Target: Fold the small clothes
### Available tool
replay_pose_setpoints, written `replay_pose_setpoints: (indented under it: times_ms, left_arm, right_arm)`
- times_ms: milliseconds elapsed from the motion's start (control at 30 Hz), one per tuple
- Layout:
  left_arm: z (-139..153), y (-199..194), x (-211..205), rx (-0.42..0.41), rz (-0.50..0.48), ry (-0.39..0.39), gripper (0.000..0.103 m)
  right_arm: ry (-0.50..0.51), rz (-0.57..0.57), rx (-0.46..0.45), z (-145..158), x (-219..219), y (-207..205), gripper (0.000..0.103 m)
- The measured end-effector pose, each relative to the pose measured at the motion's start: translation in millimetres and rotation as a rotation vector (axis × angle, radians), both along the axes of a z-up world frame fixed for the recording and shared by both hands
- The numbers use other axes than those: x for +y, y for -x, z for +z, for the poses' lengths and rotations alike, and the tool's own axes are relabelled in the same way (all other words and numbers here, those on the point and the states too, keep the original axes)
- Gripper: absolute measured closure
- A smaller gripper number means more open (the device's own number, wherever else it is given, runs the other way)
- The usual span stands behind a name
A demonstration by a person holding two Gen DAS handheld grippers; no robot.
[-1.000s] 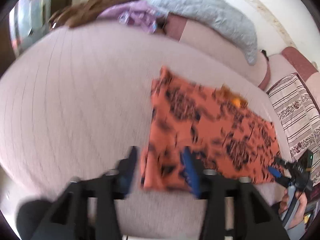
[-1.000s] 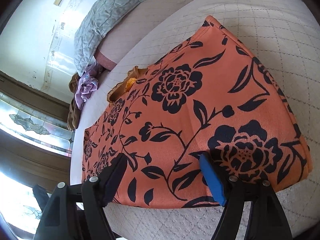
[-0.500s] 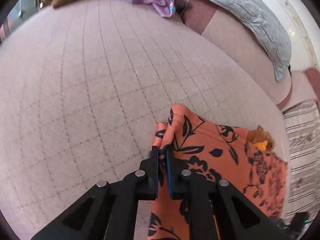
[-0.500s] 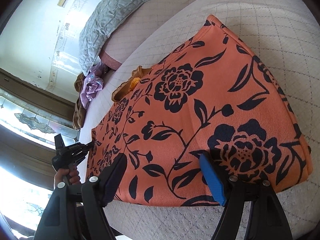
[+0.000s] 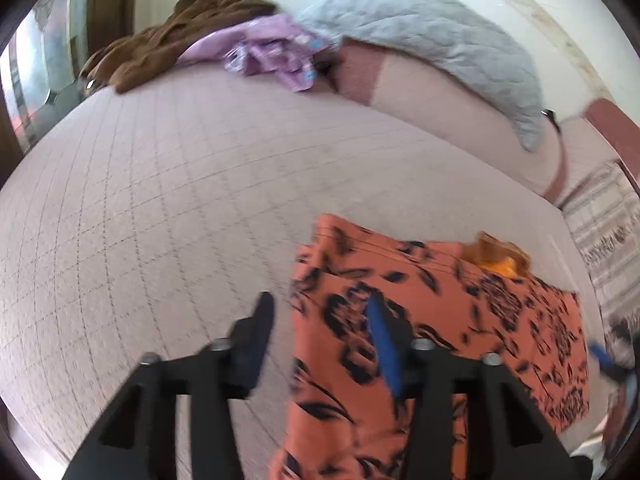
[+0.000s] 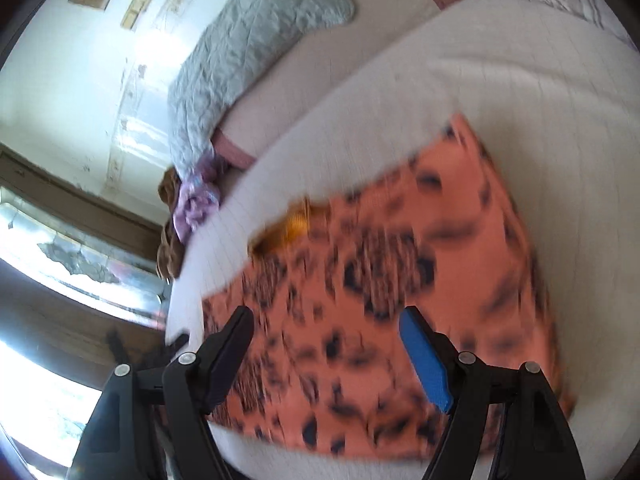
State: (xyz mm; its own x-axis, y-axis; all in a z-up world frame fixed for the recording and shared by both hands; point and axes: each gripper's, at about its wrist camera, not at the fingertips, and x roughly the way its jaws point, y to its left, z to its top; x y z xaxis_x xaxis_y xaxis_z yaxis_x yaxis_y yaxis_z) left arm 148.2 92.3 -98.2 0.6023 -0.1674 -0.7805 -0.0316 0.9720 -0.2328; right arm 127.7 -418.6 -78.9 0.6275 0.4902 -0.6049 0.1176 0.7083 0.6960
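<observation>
An orange garment with a black flower print [image 5: 440,320] lies flat on the pale quilted bed [image 5: 180,200]. Its left edge is a little rumpled. An orange-yellow lining shows at its far edge [image 5: 500,258]. My left gripper [image 5: 320,324] is open and empty above the garment's left edge. One finger is over the bed, the blue-padded one over the cloth. In the right wrist view the garment [image 6: 400,280] is blurred. My right gripper [image 6: 328,332] is open and empty above its near edge. The right gripper also shows at the right edge of the left wrist view [image 5: 608,360].
A brown garment [image 5: 168,44] and a purple one [image 5: 276,52] lie piled at the bed's far end. A grey quilted pillow [image 5: 432,36] leans on the pink bolster [image 5: 440,92] by the wall. A striped cloth [image 5: 608,220] lies at the right. A window [image 6: 48,280] is left.
My left gripper was shut on the garment's left corner half a second ago; it has let go, opened and drawn back. The right gripper has moved, so its view is blurred.
</observation>
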Motion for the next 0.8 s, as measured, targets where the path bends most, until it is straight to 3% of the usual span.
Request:
replay_pose_setpoints:
  times_ms: [133,233,267,333,433,533,633,700,733,800]
  left_arm:
    - [-2.3,18.8,-28.4,-0.029,-0.087,-0.033,0.038]
    - [-33.7,14.3,-39.8,0.065,-0.107,-0.099,0.039]
    - [-44.5,11.4,-40.7,0.091,-0.098,-0.124,0.038]
    - [-44.8,15.4,-36.0,0.064,-0.082,-0.146,0.036]
    - [-33.4,25.7,-22.7,0.066,-0.057,-0.082,0.036]
    - [-15.8,47.7,-12.7,0.021,-0.049,-0.078,0.037]
    - [-7.2,74.9,-9.1,-0.019,-0.054,-0.074,0.034]
    - [-17.9,81.1,-13.5,0.019,-0.053,-0.100,0.033]
    - [-33.3,79.2,-15.1,0.084,-0.043,-0.138,0.033]
    - [-47.7,80.3,-10.6,0.133,-0.035,-0.131,0.032]
  right_arm:
    - [-0.116,-0.065,0.065,-19.1,-41.8,-53.1,0.025]
    - [-0.124,-0.164,0.130,-47.4,-72.2,-83.5,0.025]
    - [-0.173,-0.198,0.119,-54.9,-82.8,-88.6,0.025]
    - [-0.233,-0.238,0.110,-55.5,-90.4,-88.1,0.025]
    - [-0.178,-0.214,0.057,-28.9,-75.7,-66.8,0.024]
    - [-0.099,-0.133,0.023,-8.4,-47.3,-28.2,0.024]
    - [-0.089,-0.045,0.007,-4.0,-13.5,23.8,0.022]
    - [-0.082,0.009,0.008,-12.3,6.4,54.0,0.022]
    - [-0.067,0.003,0.013,-18.5,9.2,63.6,0.022]
    - [-0.030,-0.081,0.064,-40.9,-0.2,77.9,0.022]
